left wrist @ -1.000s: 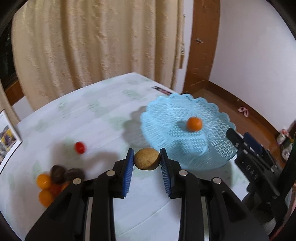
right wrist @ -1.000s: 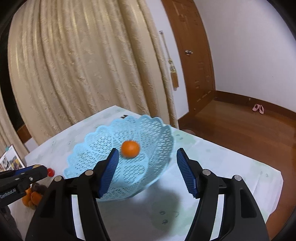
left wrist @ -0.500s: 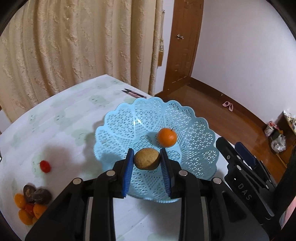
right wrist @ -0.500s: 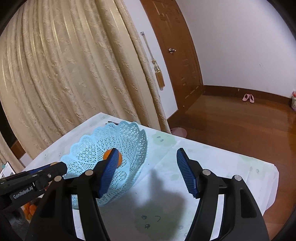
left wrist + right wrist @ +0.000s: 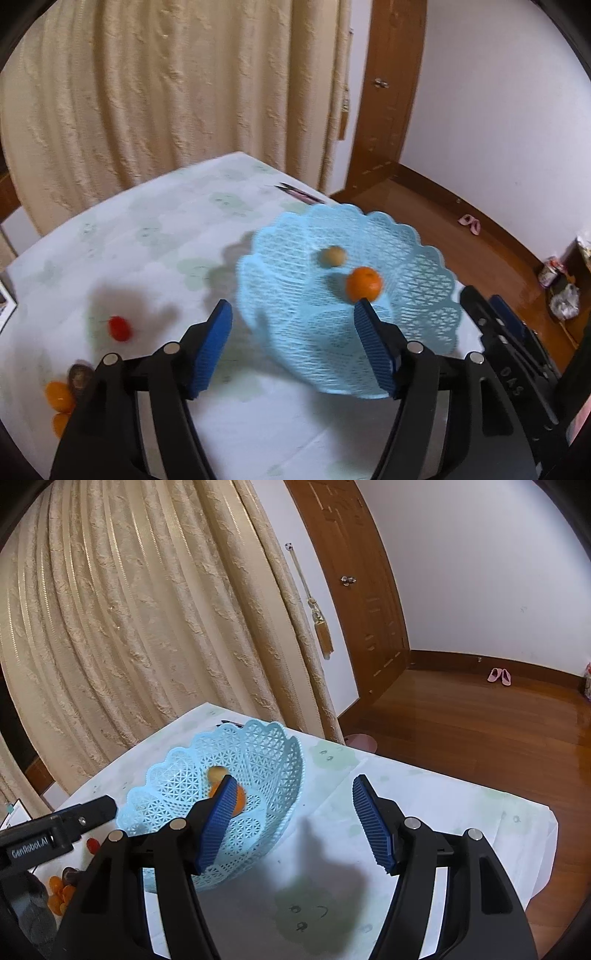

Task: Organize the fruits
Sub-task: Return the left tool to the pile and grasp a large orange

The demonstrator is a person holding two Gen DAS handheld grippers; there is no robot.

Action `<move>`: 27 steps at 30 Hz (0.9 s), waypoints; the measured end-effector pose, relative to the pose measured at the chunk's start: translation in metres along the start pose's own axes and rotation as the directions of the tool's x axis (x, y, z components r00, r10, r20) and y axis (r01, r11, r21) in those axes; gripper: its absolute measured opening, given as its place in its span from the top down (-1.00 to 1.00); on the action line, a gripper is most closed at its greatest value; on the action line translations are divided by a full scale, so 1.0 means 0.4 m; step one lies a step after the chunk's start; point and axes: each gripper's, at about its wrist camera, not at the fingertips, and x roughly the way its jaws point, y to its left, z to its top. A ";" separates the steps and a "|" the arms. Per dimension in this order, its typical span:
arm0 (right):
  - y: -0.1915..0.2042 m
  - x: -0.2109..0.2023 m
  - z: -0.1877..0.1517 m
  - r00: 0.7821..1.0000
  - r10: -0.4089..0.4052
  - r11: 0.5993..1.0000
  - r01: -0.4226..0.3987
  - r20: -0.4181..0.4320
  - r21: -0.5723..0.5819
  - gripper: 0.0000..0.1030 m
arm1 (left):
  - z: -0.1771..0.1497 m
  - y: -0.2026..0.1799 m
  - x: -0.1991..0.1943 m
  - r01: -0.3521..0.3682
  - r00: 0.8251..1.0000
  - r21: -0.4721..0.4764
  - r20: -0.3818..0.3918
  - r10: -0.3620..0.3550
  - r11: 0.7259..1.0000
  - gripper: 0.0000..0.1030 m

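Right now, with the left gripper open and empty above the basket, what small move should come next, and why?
Probably swing the left gripper left toward the red cherry tomato lying alone on the tablecloth. The blue basket holds only a tan fruit and an orange; other fruits wait farther left.

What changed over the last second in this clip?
The left gripper carried the tan fruit over the blue basket, opened its jaws and let it go; it now lies beside the orange. The right gripper stayed open and empty.
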 end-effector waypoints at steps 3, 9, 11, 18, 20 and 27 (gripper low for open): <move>0.018 -0.002 -0.003 1.000 0.019 1.000 -0.019 -0.006 -0.016 -0.30 | -0.004 0.048 -0.019 -0.037 0.999 -0.031 0.004 0.037 0.999 -0.33; 0.061 -0.015 -0.012 0.997 0.072 0.996 -0.073 -0.019 -0.051 -0.41 | -0.028 0.164 -0.066 -0.122 0.992 -0.089 0.008 0.123 0.988 -0.33; 0.078 -0.021 -0.014 0.996 0.087 0.994 -0.088 -0.021 -0.065 -0.43 | -0.042 0.215 -0.086 -0.156 0.987 -0.121 0.006 0.158 0.980 -0.33; 0.132 -0.036 -0.029 0.990 0.137 0.985 -0.140 -0.039 -0.105 -0.43 | -0.092 0.373 -0.126 -0.258 0.966 -0.223 -0.029 0.259 0.940 -0.33; 0.150 -0.037 -0.035 0.988 0.149 0.981 -0.154 -0.051 -0.115 -0.43 | -0.110 0.417 -0.132 -0.282 0.959 -0.252 -0.046 0.280 0.926 -0.33; 0.202 -0.030 -0.061 0.977 0.185 0.970 -0.199 -0.102 -0.142 -0.43 | -0.188 0.509 -0.131 -0.340 0.940 -0.300 -0.115 0.320 0.891 -0.33</move>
